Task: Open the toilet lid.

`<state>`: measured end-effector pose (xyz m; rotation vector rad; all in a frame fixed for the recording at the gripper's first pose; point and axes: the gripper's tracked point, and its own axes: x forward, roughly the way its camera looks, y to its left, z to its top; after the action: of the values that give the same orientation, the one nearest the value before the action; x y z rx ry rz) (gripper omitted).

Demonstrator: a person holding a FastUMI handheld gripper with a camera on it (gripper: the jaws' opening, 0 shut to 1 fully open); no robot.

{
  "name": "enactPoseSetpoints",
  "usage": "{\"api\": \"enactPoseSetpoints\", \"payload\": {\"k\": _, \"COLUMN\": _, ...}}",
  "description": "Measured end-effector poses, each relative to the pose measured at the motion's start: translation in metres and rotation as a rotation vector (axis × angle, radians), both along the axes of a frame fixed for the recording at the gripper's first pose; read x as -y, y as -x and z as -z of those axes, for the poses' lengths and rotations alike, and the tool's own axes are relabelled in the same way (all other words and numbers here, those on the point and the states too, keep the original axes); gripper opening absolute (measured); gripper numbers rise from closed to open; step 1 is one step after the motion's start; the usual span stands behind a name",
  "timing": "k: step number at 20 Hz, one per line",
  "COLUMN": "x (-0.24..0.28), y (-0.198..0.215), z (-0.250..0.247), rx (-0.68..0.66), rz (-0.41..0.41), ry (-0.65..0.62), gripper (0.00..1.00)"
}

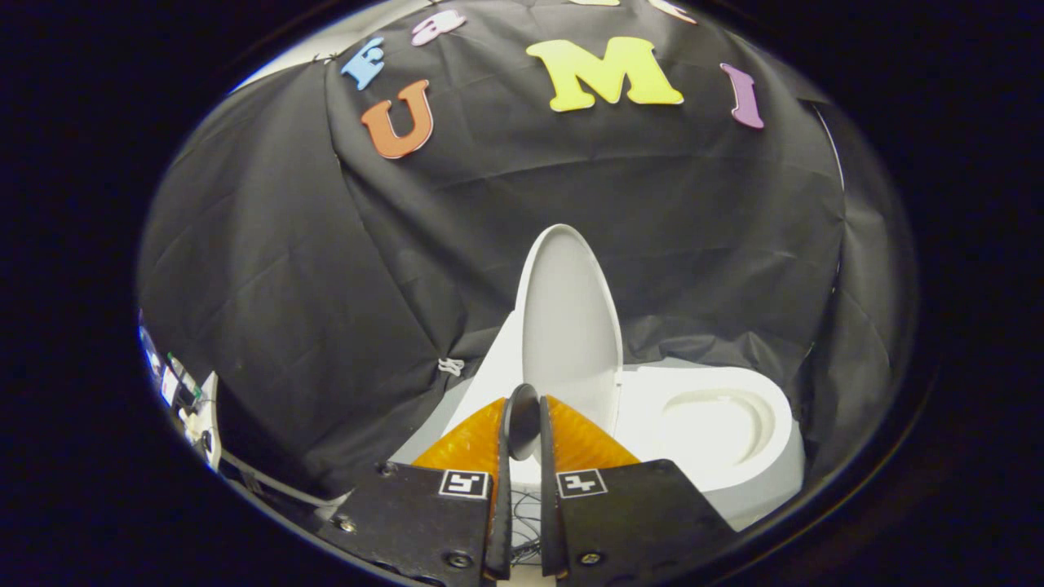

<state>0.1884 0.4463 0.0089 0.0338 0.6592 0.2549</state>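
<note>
Toilet lid (568, 326): white, oval, raised and standing close to upright, its pale inner face turned toward the open bowl; it rises just beyond my fingertips.

Lid's lower edge: it comes down to the toilet right ahead of my fingers, beside the seat.

Toilet seat (716, 424): white, lying flat on the toilet, just to the side of the raised lid, with a crescent of the bowl opening showing through it.

Toilet body (738, 481): white and blocky, carrying seat and lid; its near rim runs beside my right finger's plate.

Tank side (497, 367): a white sloping surface behind the lid, on the side away from the seat.

My fingers (523, 424): drawn nearly together with only a thin slit between them, pointed at the foot of the lid. A dark rounded tip stands up where they meet. I cannot tell whether anything is pinched in that slit; the lid itself is not between them.

Marker plates (522, 483): one square black-and-white tag on each finger's plate, near me.

Booth wall (326, 285): black cloth, creased, draped all around behind the toilet.

Far side of the cloth (183, 399): a small clutter of equipment and cables, too small to make out.
</note>
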Motion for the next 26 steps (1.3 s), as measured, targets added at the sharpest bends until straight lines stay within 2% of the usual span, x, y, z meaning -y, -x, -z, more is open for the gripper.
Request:
{"api": "enactPoseSetpoints", "payload": {"k": 11, "x": -0.024, "y": -0.002, "z": 0.008, "rx": 0.007, "rz": -0.039, "ry": 0.042, "gripper": 0.18}}
{"api": "enactPoseSetpoints", "payload": {"k": 18, "x": -0.019, "y": -0.003, "z": 0.006, "rx": 0.032, "rz": -0.04, "ry": 0.067, "gripper": 0.18}}
{"api": "enactPoseSetpoints", "payload": {"k": 20, "x": -0.02, "y": -0.001, "z": 0.007, "rx": 0.02, "rz": -0.038, "ry": 0.016, "gripper": 0.23}}
{"api": "enactPoseSetpoints", "payload": {"k": 24, "x": -0.028, "y": 0.01, "z": 0.012, "rx": -0.068, "rz": -0.064, "ry": -0.1, "gripper": 0.4}}
{"api": "enactPoseSetpoints", "payload": {"k": 26, "x": -0.025, "y": 0.013, "z": 0.007, "rx": -0.068, "rz": -0.064, "ry": -0.119, "gripper": 0.43}}
